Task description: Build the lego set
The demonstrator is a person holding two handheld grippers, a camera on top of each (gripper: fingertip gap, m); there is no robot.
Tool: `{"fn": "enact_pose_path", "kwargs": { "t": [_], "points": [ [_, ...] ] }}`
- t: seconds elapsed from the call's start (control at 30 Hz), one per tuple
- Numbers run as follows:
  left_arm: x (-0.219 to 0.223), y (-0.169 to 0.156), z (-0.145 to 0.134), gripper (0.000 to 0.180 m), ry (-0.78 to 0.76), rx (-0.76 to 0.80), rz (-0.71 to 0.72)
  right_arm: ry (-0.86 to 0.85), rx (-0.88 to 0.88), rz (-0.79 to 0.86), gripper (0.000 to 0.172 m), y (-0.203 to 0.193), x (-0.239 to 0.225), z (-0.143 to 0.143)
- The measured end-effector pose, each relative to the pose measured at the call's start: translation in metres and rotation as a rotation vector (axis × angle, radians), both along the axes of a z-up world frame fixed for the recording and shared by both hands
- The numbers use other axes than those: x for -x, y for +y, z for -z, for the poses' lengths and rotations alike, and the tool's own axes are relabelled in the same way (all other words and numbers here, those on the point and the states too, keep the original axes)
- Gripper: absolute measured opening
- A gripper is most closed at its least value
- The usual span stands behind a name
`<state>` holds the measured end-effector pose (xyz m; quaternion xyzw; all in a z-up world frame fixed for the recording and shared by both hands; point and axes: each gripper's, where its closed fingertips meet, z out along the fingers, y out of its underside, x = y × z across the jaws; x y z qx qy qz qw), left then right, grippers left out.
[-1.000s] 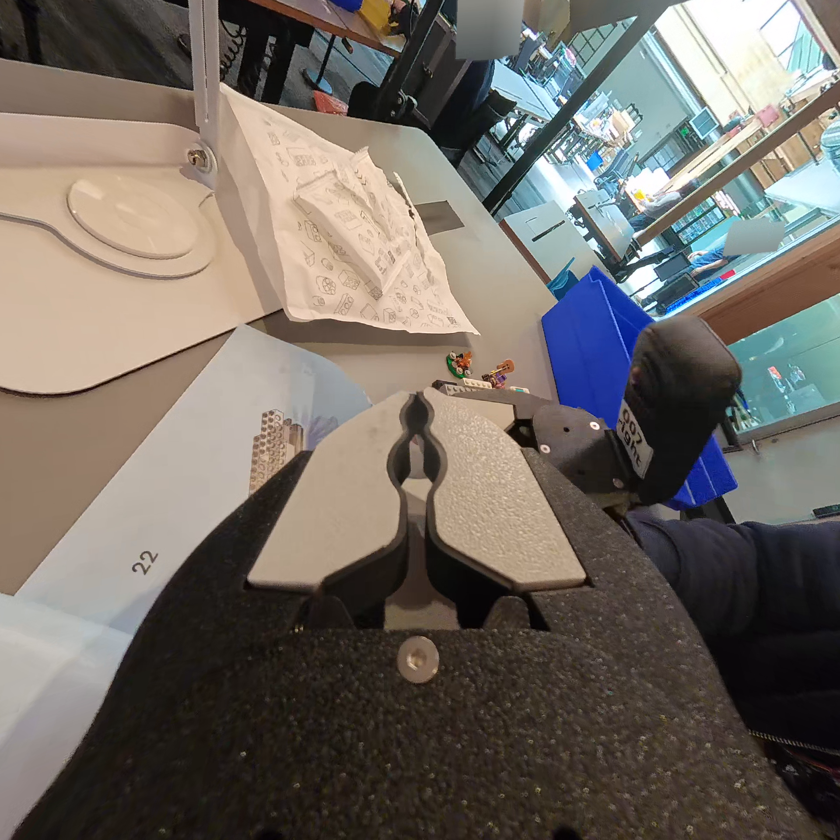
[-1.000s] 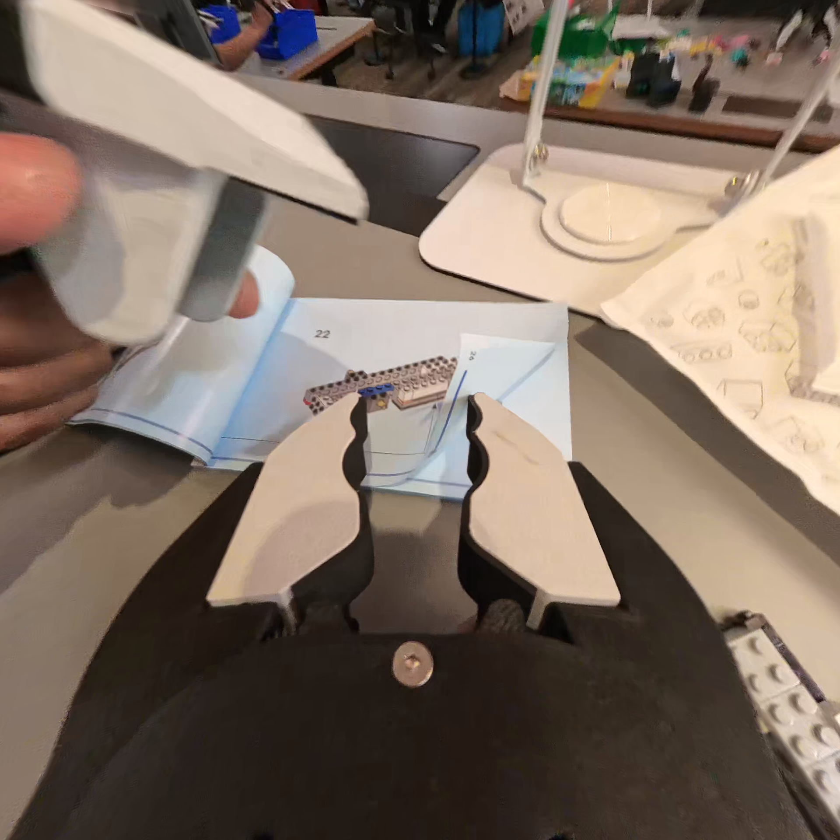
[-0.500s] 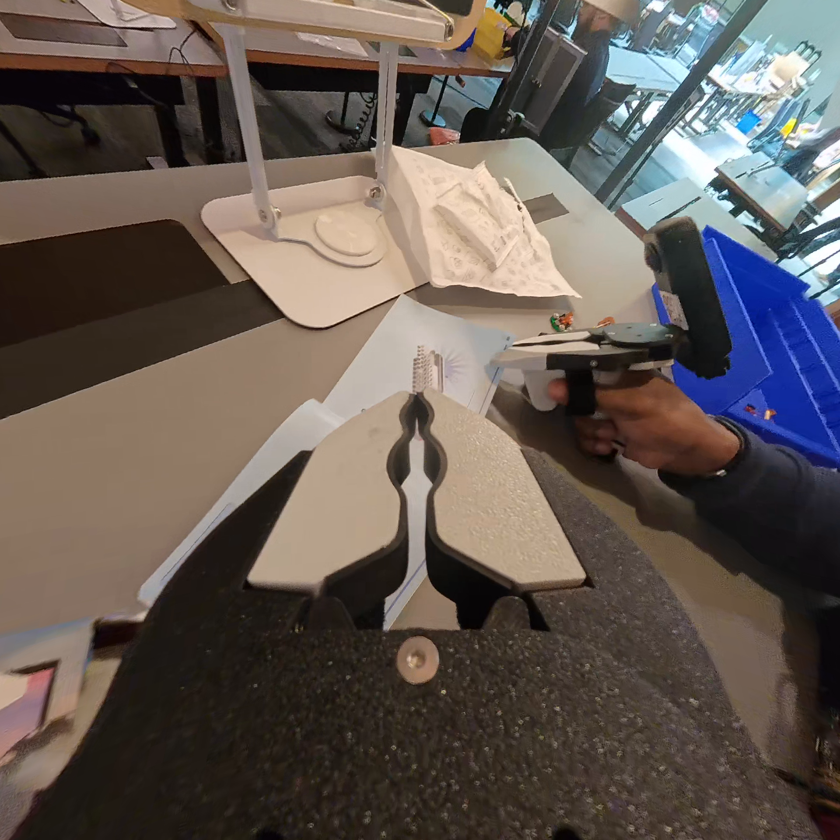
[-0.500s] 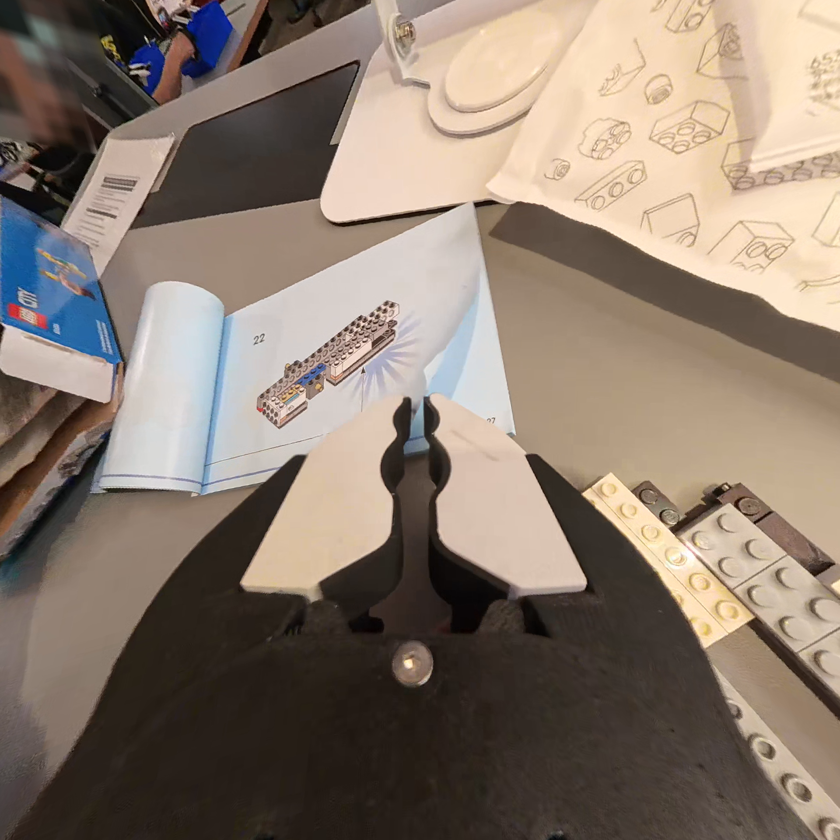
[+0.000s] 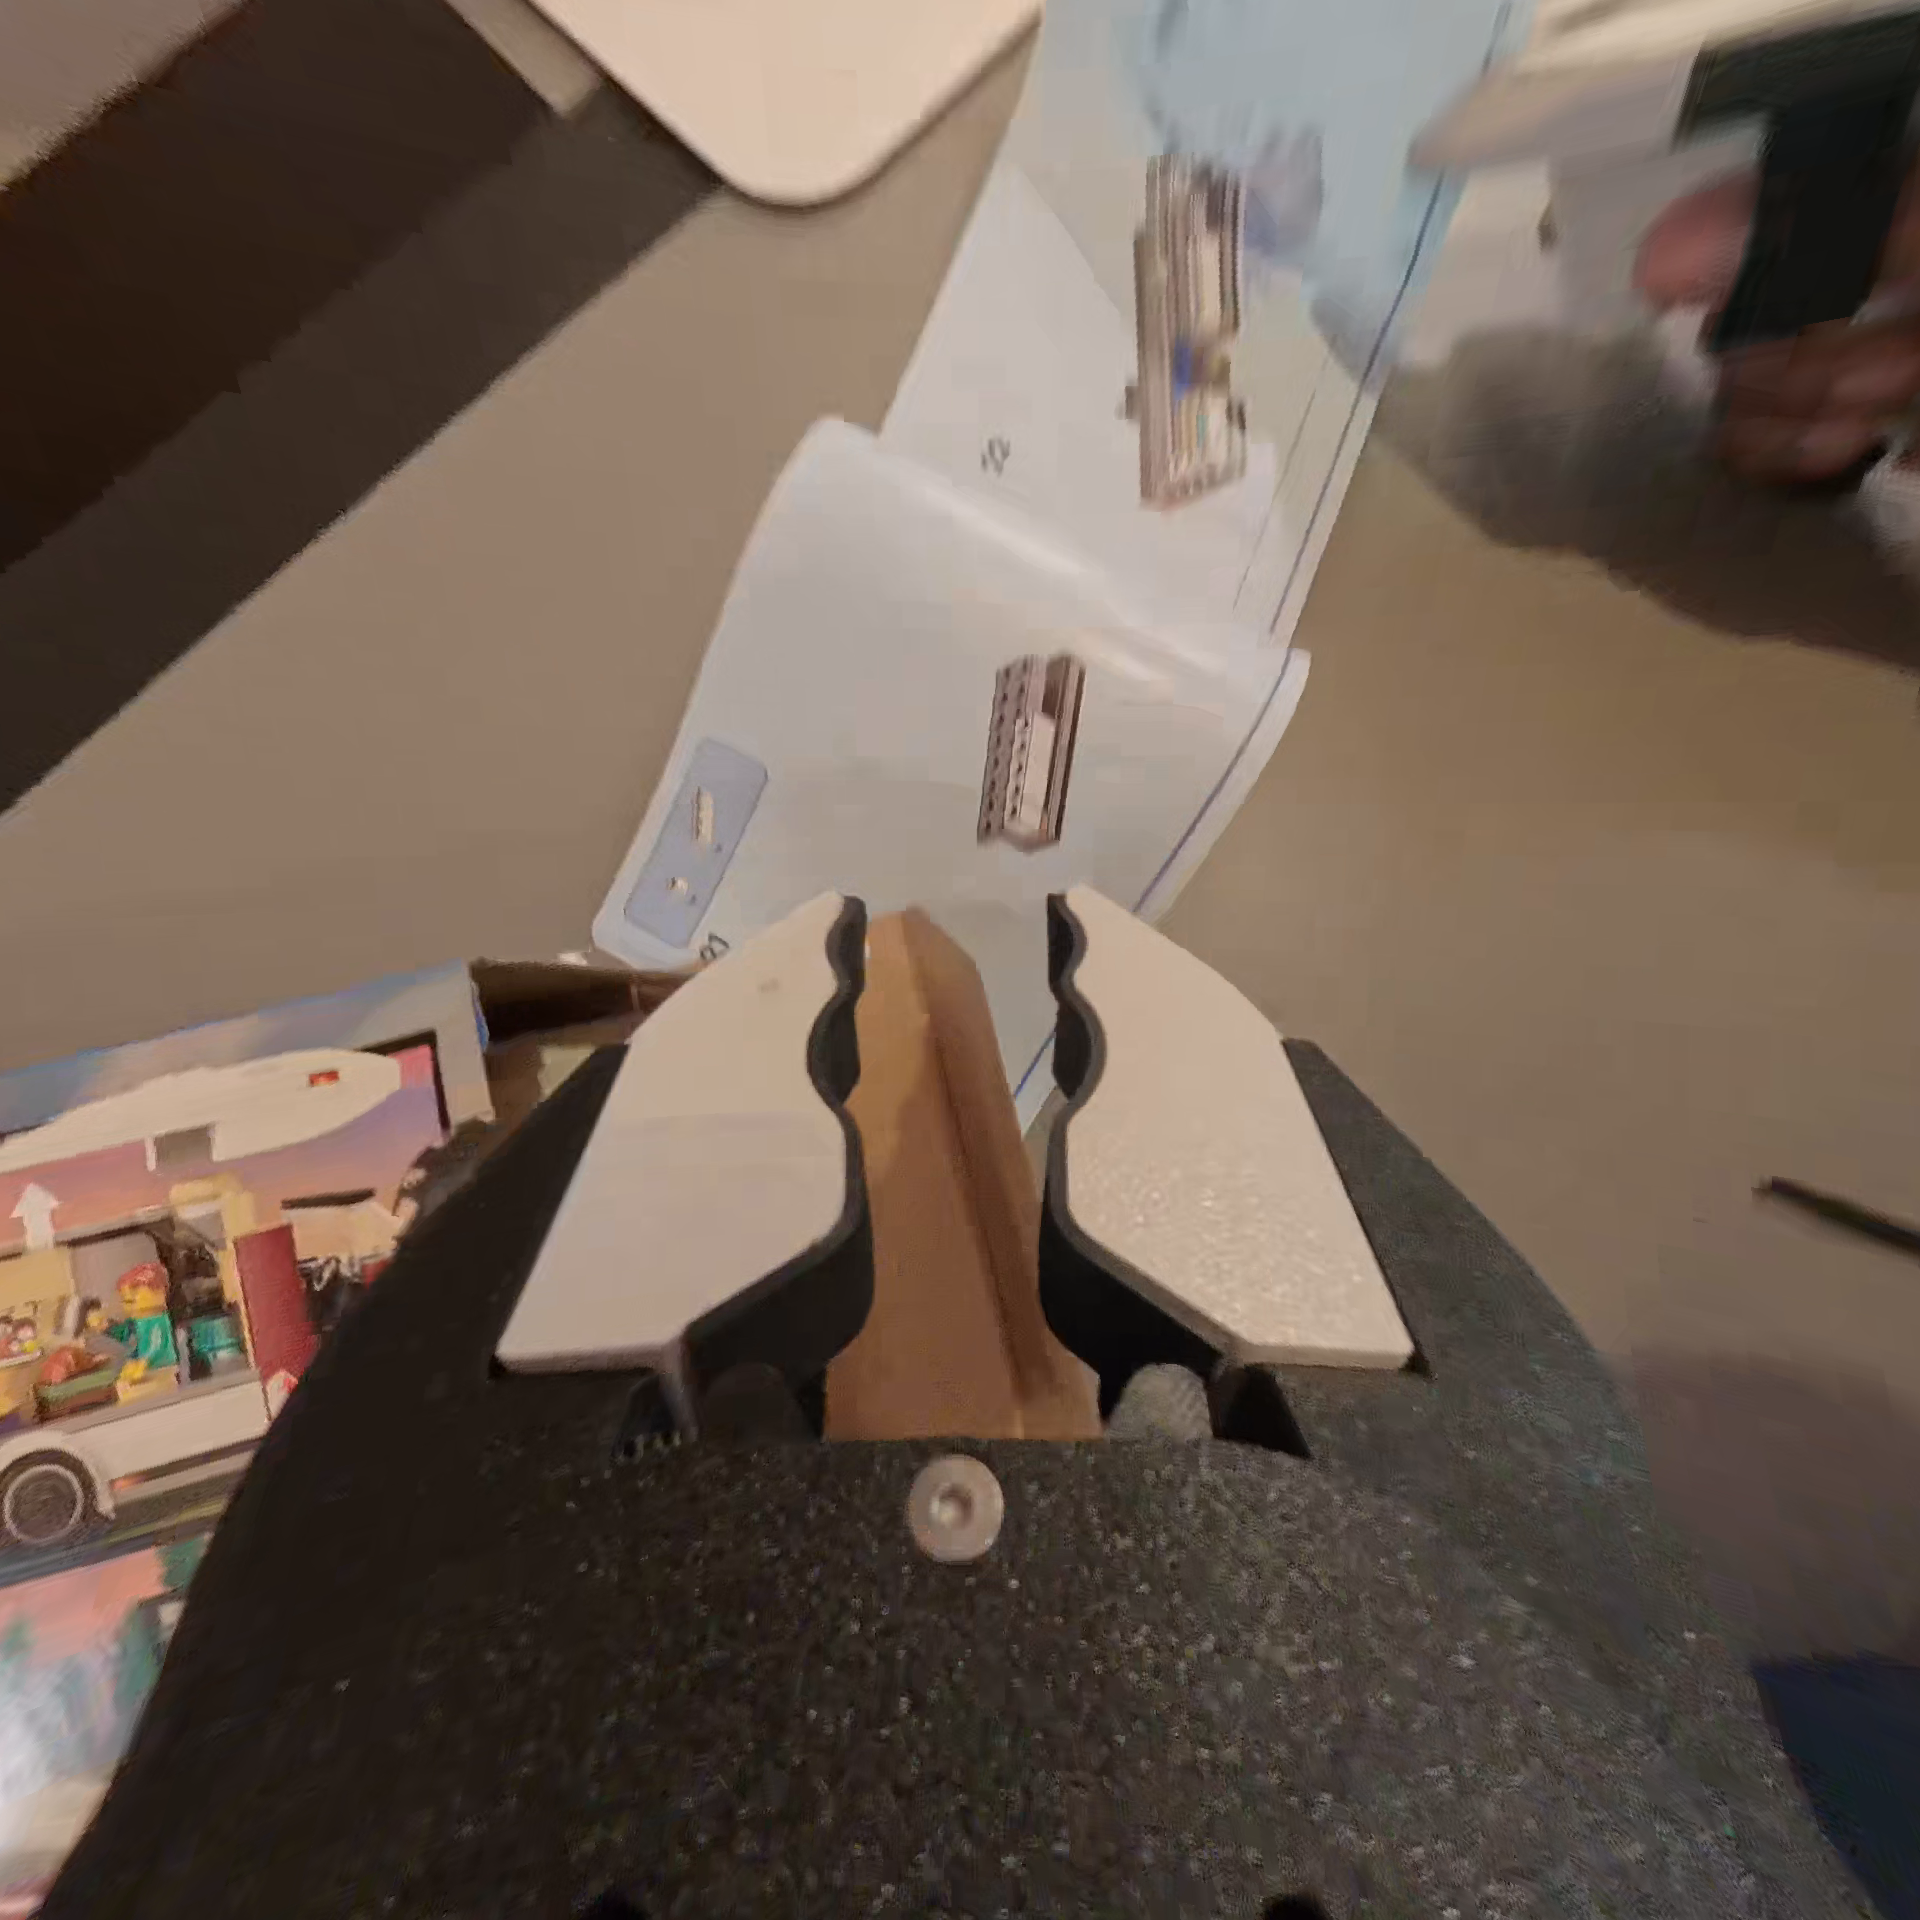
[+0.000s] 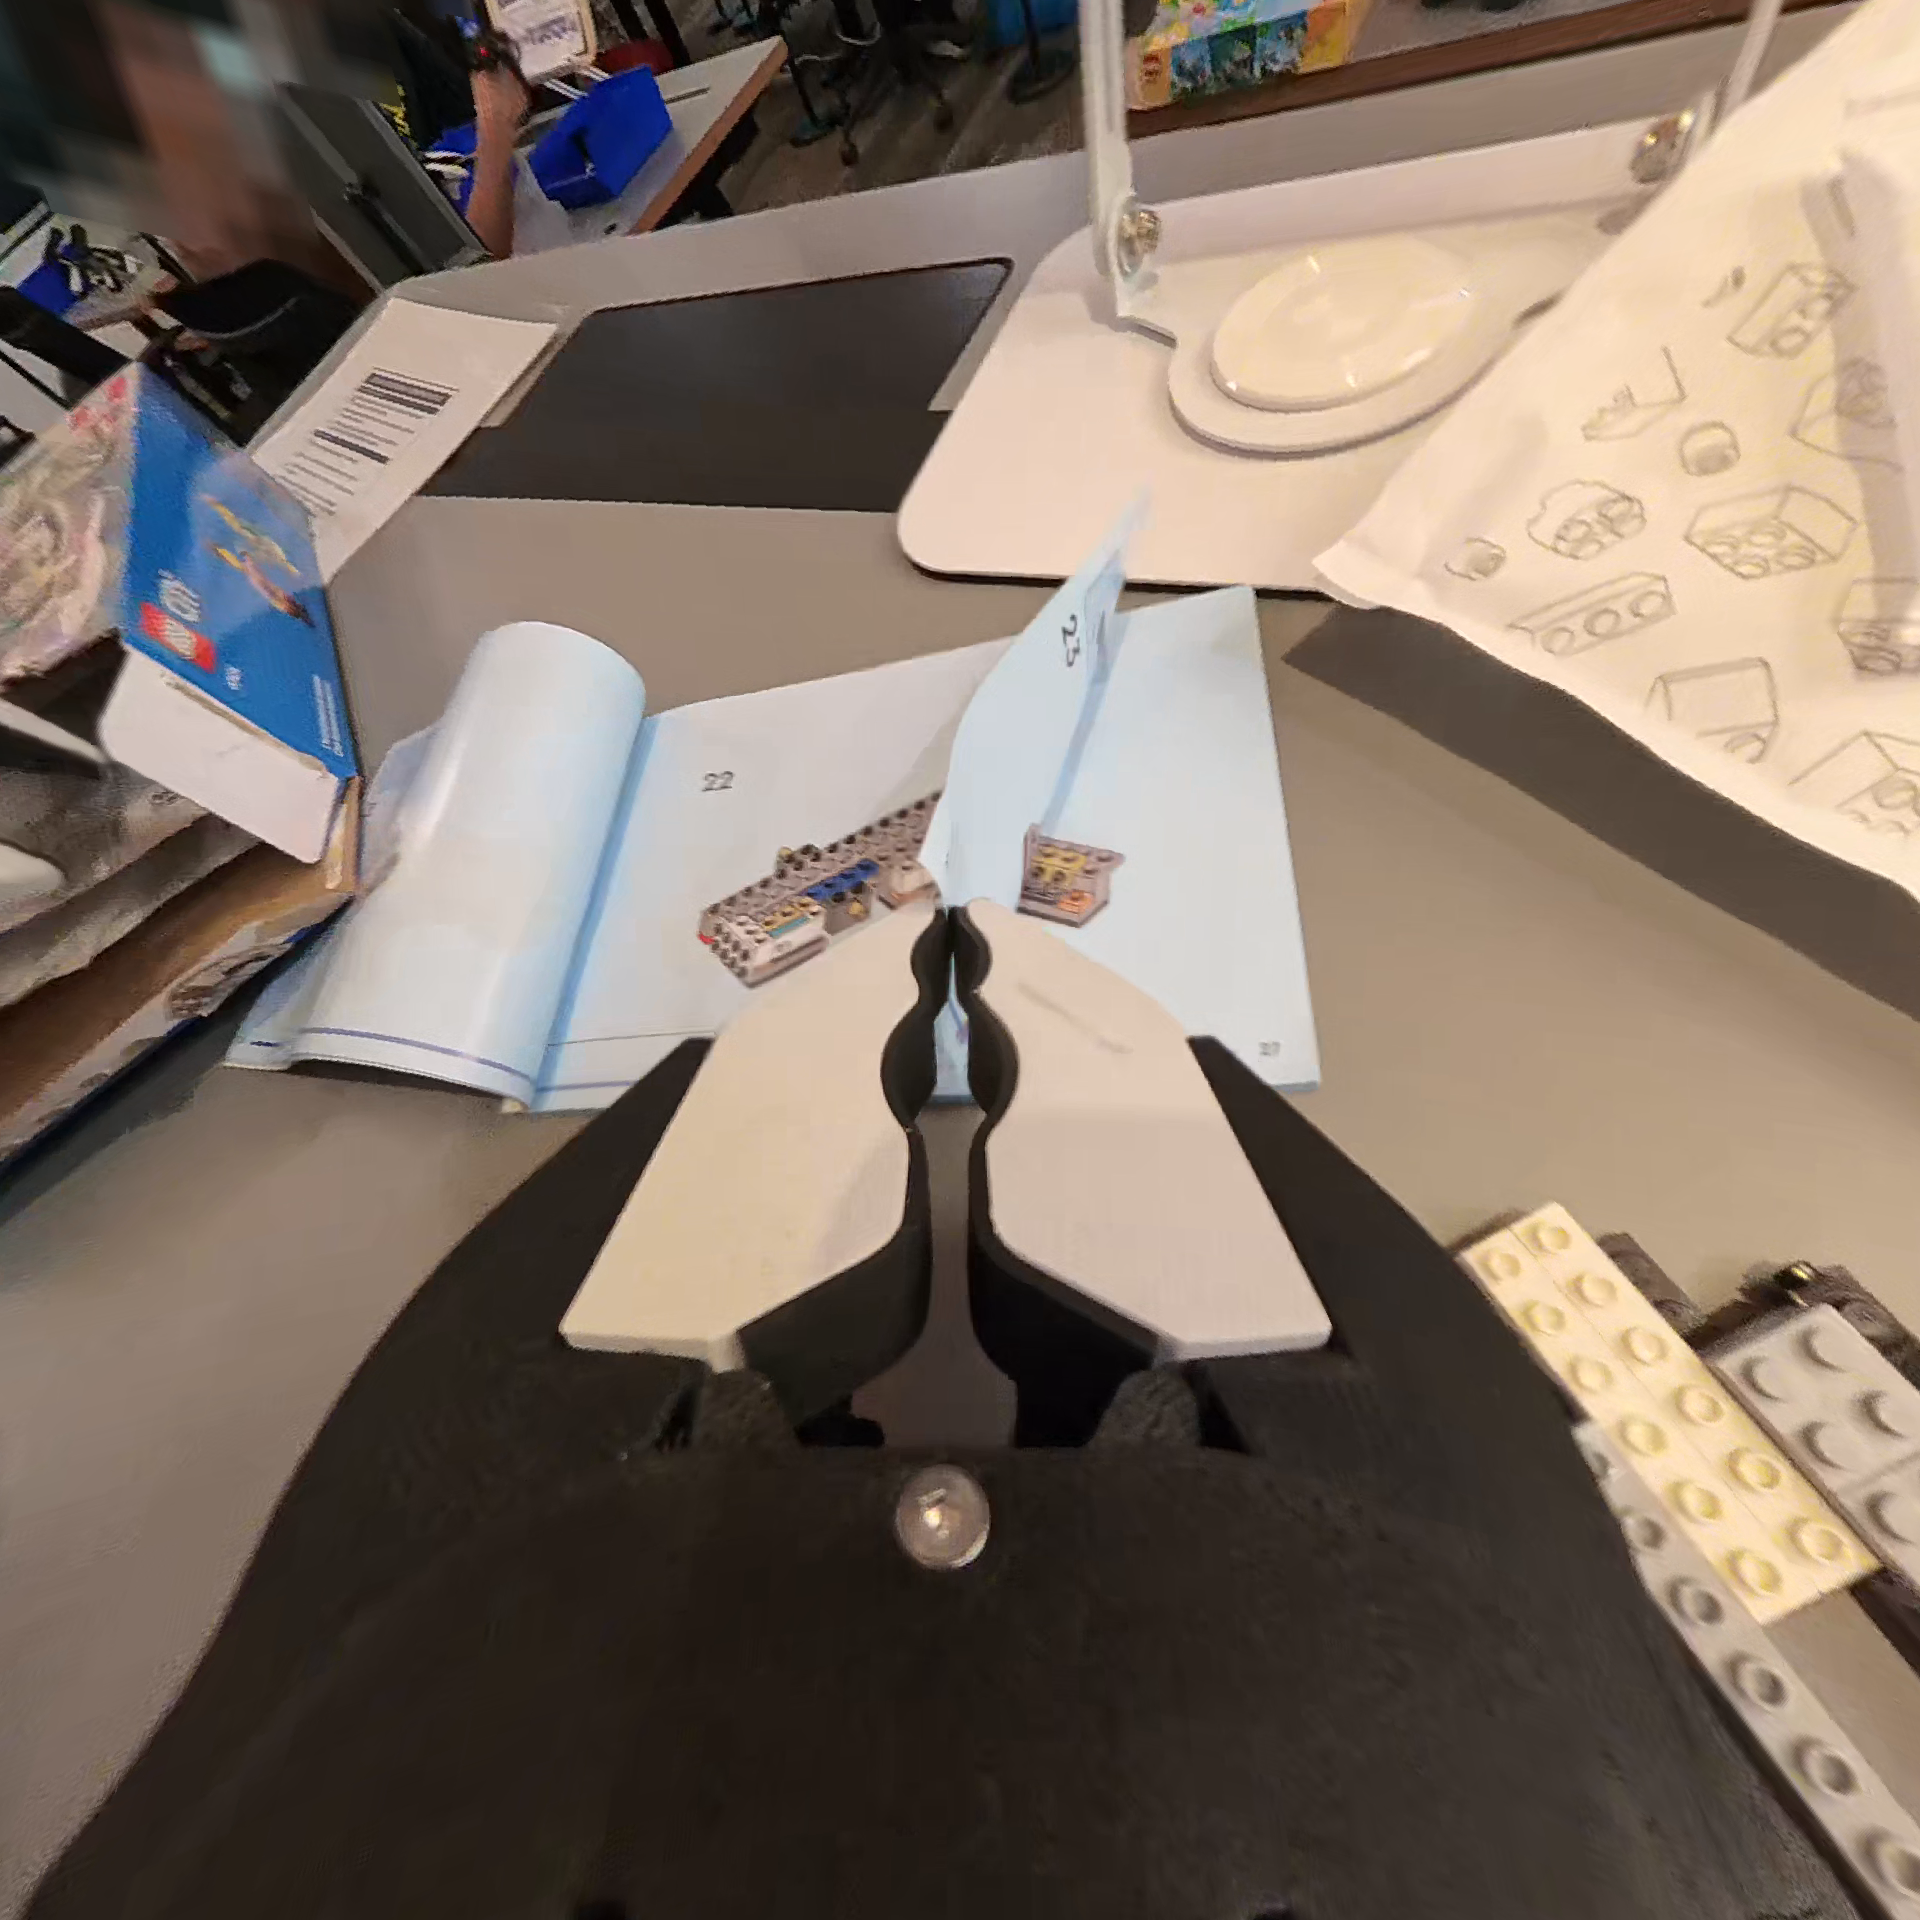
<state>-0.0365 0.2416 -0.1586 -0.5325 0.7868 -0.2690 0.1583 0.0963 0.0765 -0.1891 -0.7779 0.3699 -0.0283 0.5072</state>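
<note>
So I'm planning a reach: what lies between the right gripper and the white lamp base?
The open booklet, one page lifted at the shut fingertips, then bare table; right wrist view shows it.

Beyond my grey table (image 6: 665, 582) the room opens into a busy workspace. A dark rectangular inlay (image 6: 748, 374) is set into the tabletop. A white lamp base (image 6: 1122, 457) stands on the table, its slim white post (image 6: 1103, 94) rising out of view. Farther back I see other desks (image 6: 717, 94), blue bins (image 6: 603, 135) and a dark floor (image 6: 904, 114). Light falls evenly and soft.
</note>
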Motion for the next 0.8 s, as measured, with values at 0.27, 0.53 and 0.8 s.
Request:
{"fn": "enact_pose_path", "kwargs": {
  "t": [0.27,0.53,0.8],
  "points": [
    [0.027,0.009,0.058,0.029,0.315,-0.166,0.030,-0.054,-0.063,-0.128,0.000,0.048,0.037,-0.032],
    [0.023,0.016,0.057,0.003,0.316,-0.144,-0.028,-0.138,-0.029,-0.294,0.000,0.099,0.094,-0.044],
    [0.037,0.052,0.011,0.002,0.173,-0.149,-0.205,-0.333,0.175,-0.377,0.000,0.141,0.136,-0.026]
  ]
}}
